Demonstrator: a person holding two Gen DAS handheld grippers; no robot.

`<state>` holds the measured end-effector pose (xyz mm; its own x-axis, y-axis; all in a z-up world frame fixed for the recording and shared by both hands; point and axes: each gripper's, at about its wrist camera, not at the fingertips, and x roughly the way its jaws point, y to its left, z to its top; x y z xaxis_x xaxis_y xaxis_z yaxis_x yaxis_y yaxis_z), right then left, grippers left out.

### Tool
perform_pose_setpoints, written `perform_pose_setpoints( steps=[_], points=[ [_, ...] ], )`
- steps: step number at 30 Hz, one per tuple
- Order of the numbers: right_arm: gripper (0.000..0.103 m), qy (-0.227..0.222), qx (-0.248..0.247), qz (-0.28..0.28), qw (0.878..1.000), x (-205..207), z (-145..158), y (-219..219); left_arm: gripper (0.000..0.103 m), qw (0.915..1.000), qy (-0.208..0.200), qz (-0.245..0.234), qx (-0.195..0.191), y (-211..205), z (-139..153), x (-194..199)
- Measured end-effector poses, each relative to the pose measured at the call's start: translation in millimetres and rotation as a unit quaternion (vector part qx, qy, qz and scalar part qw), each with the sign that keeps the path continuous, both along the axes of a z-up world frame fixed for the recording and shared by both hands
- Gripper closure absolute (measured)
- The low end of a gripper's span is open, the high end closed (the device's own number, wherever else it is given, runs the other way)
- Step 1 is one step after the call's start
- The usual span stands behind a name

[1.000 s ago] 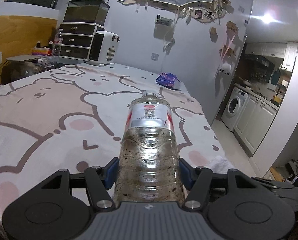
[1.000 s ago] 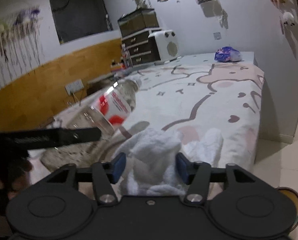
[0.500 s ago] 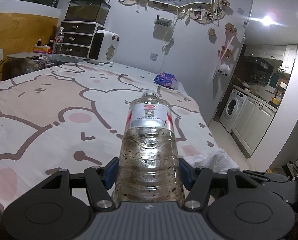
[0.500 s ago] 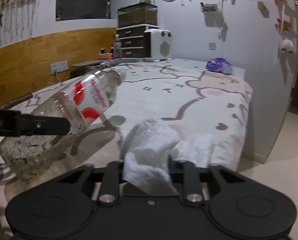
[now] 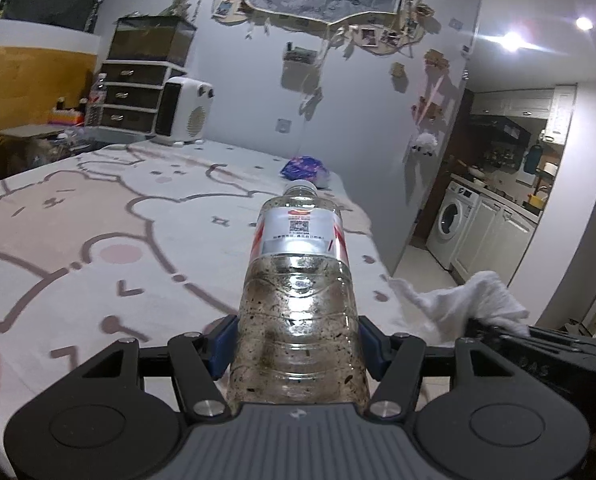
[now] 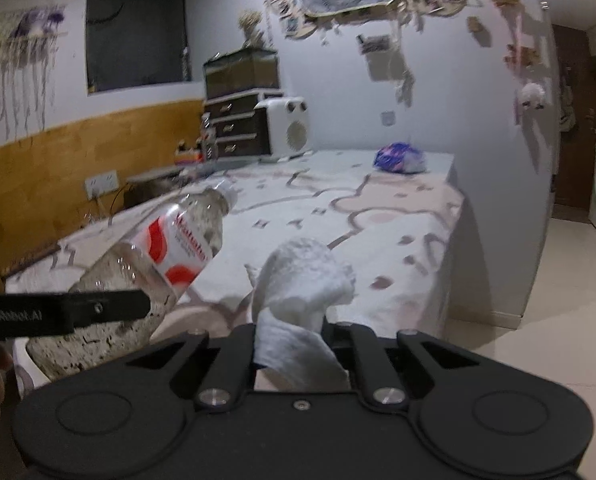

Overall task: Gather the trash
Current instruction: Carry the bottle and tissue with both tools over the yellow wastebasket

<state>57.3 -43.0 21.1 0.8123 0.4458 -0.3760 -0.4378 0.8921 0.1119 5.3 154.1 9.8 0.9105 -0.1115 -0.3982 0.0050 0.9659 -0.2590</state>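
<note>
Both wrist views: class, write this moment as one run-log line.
left tongs: shut on dirty bottle | right tongs: jaws just closed, shut on white tissue wad | purple wrapper: on bed, uncollected

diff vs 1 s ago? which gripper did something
The right gripper: its jaws have just been closing and now pinch the white tissue wad, lifting it off the bed. The left gripper keeps its grip on the dirty plastic bottle. The purple wrapper hasn't moved.
</note>
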Motion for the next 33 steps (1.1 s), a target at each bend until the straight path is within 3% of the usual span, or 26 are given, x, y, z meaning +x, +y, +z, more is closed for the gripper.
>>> perform_pose_setpoints(
  steps=[10, 20, 27, 33],
  points=[
    [0.093, -0.005, 0.019, -0.083, 0.996, -15, 6, -85, 0.041, 0.9975, -0.008, -0.071, 0.003, -76, 3, 19],
    [0.093, -0.001, 0.028, -0.175, 0.984, -16, -7, -171, 0.041, 0.9897, 0.010, -0.142, 0.014, -172, -8, 58],
    [0.093, 0.023, 0.040, -0.226, 0.973, -3, -34, -223, 0.041, 0.9855, 0.042, -0.164, 0.013, -233, -34, 100],
    [0.093, 0.057, 0.060, -0.265, 0.961, 27, -73, -260, 0.041, 0.9807, 0.097, -0.169, 0.017, -271, -76, 159]
  ],
)
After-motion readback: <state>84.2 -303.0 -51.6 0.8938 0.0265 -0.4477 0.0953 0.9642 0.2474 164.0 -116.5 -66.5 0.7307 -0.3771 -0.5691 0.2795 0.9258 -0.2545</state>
